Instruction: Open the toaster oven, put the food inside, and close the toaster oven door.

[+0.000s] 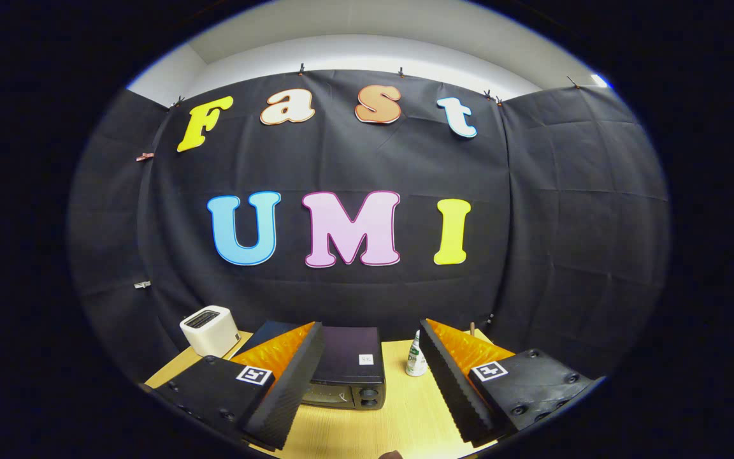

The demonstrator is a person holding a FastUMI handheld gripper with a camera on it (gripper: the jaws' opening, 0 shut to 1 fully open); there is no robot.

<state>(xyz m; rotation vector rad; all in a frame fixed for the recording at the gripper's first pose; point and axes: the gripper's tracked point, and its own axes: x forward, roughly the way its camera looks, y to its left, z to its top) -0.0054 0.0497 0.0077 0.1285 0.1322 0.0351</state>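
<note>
One toaster oven [346,373], one white toaster [210,329], one bottle [415,359], one table [399,421]

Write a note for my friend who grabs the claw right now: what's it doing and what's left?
Claw: open, holding nothing, raised above the wooden table.
Toaster oven: black, just ahead between the fingers; its door looks shut.
Beside it: a white toaster on one side, a small bottle on the other.
Done: nothing yet.
Left: open the door, put the food in, close it.
</note>
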